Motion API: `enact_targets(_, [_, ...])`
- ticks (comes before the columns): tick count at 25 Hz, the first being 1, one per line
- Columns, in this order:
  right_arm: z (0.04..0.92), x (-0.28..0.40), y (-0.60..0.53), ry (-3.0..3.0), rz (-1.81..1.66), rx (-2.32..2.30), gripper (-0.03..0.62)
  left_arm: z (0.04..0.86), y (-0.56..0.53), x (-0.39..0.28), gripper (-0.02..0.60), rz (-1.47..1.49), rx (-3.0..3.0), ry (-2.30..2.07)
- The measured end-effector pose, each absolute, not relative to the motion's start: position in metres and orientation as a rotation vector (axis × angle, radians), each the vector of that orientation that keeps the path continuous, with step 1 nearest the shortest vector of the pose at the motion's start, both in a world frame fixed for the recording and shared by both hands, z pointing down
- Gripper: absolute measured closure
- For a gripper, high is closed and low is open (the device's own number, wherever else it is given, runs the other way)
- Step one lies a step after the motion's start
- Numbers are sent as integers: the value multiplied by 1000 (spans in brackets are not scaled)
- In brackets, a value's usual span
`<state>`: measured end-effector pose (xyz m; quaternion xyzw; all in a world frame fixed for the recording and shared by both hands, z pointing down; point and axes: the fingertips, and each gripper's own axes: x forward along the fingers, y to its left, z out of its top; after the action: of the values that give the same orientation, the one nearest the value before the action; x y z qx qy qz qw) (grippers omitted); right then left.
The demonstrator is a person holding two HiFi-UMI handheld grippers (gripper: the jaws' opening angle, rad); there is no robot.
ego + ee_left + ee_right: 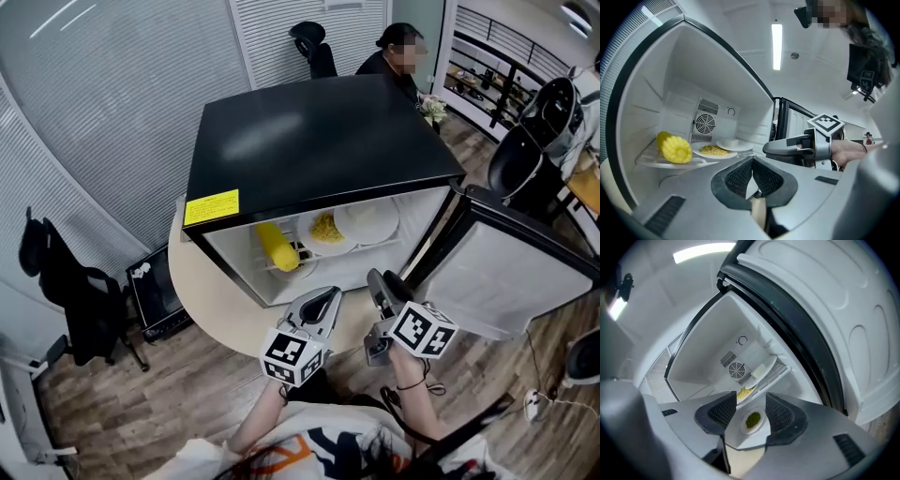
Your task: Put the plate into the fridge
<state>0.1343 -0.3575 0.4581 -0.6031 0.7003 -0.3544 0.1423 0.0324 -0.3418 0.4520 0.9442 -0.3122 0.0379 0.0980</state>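
We are in an office with a wood floor (187, 394) and slatted blinds (112, 103); a round pale table (211, 300) carries a small black fridge (309, 141), its door (511, 277) swung wide to our right.

Nearest us, the left gripper (752, 161) hangs just outside the opening, its jaws pressed together with nothing between them. The right gripper (751, 397) is beside it, also in front of the opening, its jaws standing apart and bare.

Past the right gripper's pads, framed in the gap between them but untouched, the plate (753, 420) lies on the white fridge floor near the front edge; it is small and white, with a heap of green food in its middle.

Above and further in, the shelf (651, 161) holds a corn cob (674, 147) at the left, a dish of yellow food (714, 151) in the middle and a white dish (734, 144) with a pale block at the right; the two dishes sit just beside each other.

A round fan grille (705, 124) is set in the back wall; beyond the fridge a person (394, 61) sits at the far side of the room.
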Motion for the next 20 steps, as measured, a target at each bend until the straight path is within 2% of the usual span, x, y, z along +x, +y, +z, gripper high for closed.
enact_targets(8, [460, 130, -325, 2093, -1064, -1608, 452, 454, -304, 43, 569, 158, 2774, -989])
enact_targets(20, [467, 128, -257, 2239, -1145, -1437, 488, 458, -235, 55, 569, 147, 2698, -1142])
